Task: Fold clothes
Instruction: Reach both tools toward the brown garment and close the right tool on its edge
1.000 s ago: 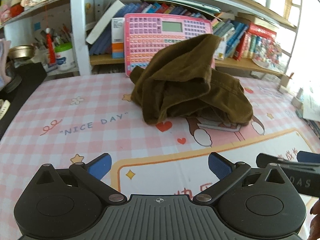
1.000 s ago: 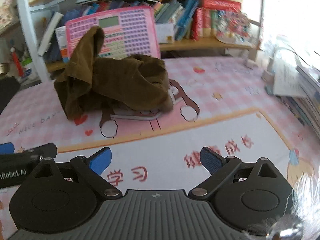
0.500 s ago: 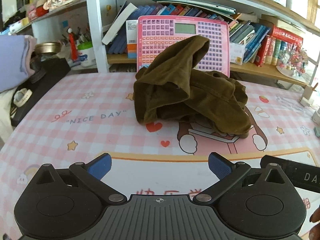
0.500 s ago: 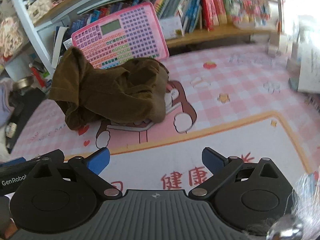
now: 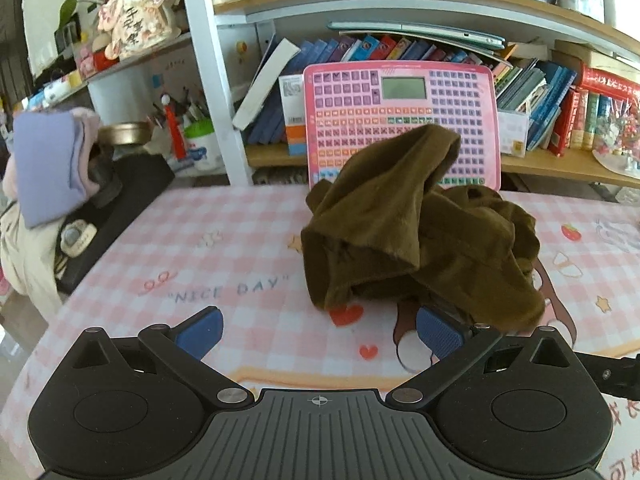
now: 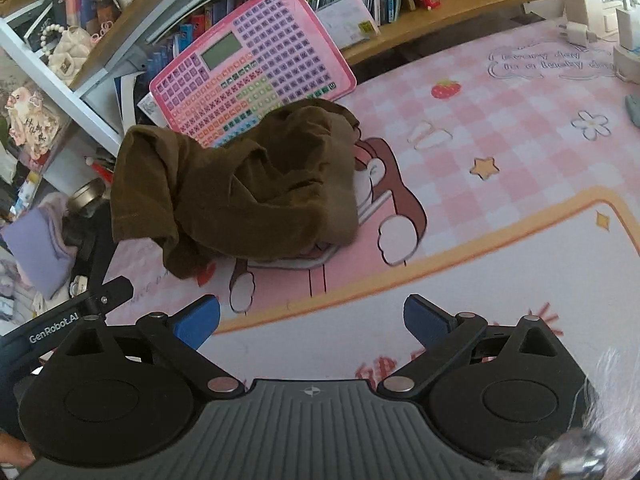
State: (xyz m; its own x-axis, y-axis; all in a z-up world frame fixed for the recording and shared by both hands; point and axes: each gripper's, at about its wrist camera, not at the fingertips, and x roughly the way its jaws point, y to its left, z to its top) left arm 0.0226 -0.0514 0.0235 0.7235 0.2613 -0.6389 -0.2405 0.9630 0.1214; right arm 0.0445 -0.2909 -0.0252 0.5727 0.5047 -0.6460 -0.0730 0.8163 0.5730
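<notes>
Left gripper (image 5: 318, 330): we see its blue-padded fingers (image 5: 200, 332) spread wide apart with nothing between them, hovering low over the surface (image 5: 192, 248).
Folded purple cloth (image 5: 48, 168): far to the left of our left fingers, resting on dark things at the edge of the surface.
Surface: a pink checked mat with "NICE DAY" printed just ahead of the left finger.
Brown garment (image 5: 404, 232): we find it crumpled in a loose heap on the surface, ahead of the left gripper and a little to the right; one fold stands up at the back, and the near right edge of the heap reaches down close to the right finger's tip. From the right gripper's view the garment (image 6: 240, 184) lies ahead and to the left, well apart from those fingers.
Pink keyboard toy (image 5: 400, 120): propped upright behind the garment, against the bookshelf (image 5: 400, 12); the garment's raised fold covers part of its lower face.
Right gripper (image 6: 312, 322): we see its fingers (image 6: 426, 320) also wide apart and holding nothing, above the white bordered part of the mat.
Charger plug (image 6: 576, 32): far ahead and to the right of the right fingers, at the back of the surface.
</notes>
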